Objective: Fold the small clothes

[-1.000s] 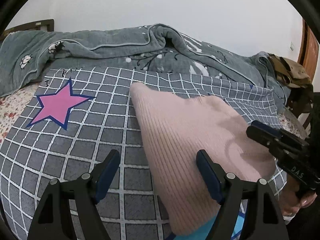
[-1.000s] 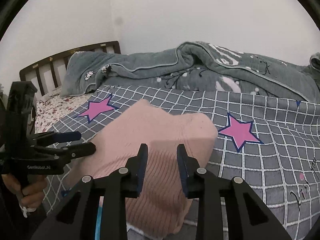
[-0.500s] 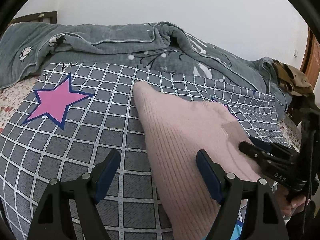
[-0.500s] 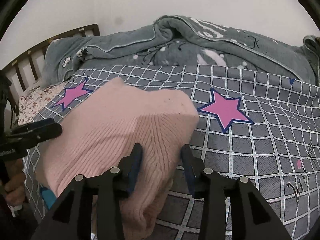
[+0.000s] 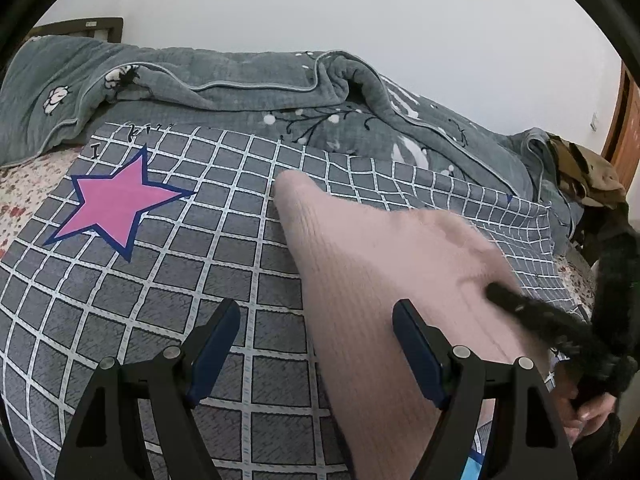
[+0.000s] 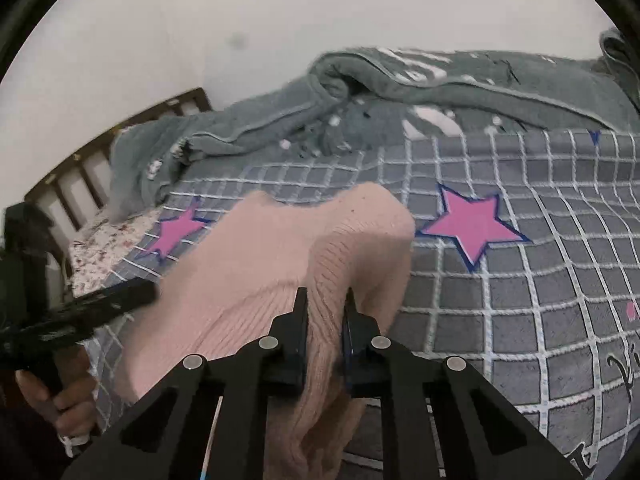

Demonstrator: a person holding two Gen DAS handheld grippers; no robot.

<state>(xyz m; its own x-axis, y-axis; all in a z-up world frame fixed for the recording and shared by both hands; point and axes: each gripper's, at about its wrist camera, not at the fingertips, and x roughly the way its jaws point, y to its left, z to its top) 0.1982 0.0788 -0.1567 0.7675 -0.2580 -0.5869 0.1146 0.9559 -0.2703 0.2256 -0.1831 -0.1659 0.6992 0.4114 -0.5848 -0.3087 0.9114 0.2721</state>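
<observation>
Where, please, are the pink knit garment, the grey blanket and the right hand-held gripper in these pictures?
pink knit garment (image 5: 372, 264): left wrist view, ribbed middle panel.
grey blanket (image 5: 248, 84): left wrist view, rumpled top fold.
right hand-held gripper (image 6: 325, 320): right wrist view, between fingertips closing on the garment's fold.

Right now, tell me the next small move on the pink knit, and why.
Probably lift the right gripper a little to carry the fold over: its jaws are closing on a ridge of the pink knit, while the left gripper hangs open, empty.
</observation>
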